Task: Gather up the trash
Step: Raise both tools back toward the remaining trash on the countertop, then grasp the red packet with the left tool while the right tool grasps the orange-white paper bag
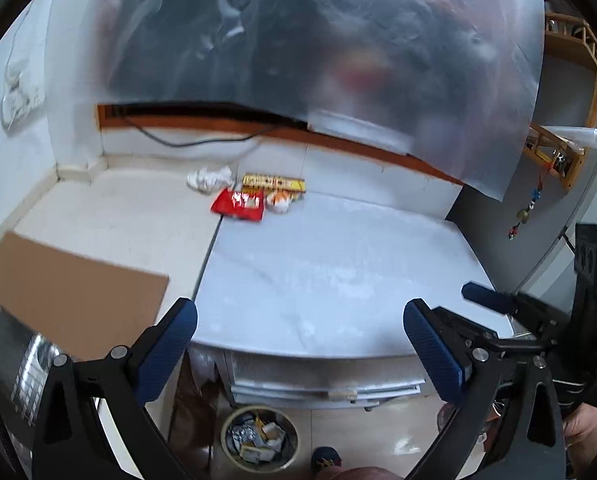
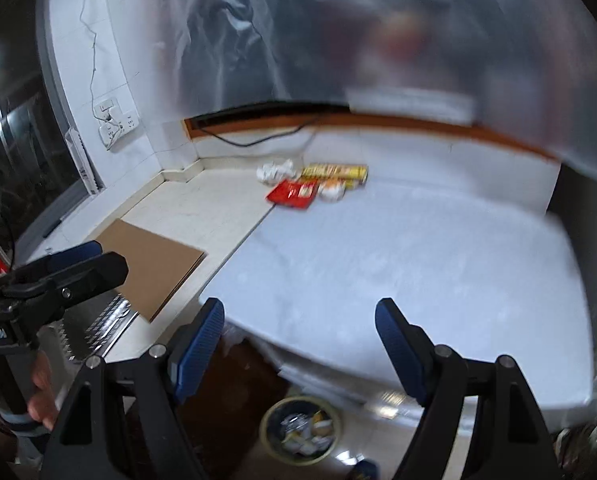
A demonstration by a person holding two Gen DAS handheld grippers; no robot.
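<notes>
A small pile of trash lies at the far side of the white table [image 1: 338, 264]: a red snack wrapper [image 1: 239, 205] [image 2: 292, 194], a crumpled white paper [image 1: 209, 178] [image 2: 273, 171], a yellow box [image 1: 273, 183] [image 2: 334, 172] and a small orange-white packet [image 1: 279, 202] [image 2: 331, 191]. My left gripper [image 1: 300, 320] is open and empty, above the table's near edge. My right gripper [image 2: 300, 318] is open and empty, also at the near edge. A round bin [image 1: 259, 438] [image 2: 300, 428] with trash in it stands on the floor below.
A brown cardboard sheet [image 1: 70, 296] [image 2: 154, 268] lies on the left counter beside a metal appliance [image 1: 14, 360]. A plastic sheet [image 1: 338, 40] hangs over the back wall. A black cable [image 1: 186, 142] runs along the wall. A wooden shelf [image 1: 570, 80] stands at right.
</notes>
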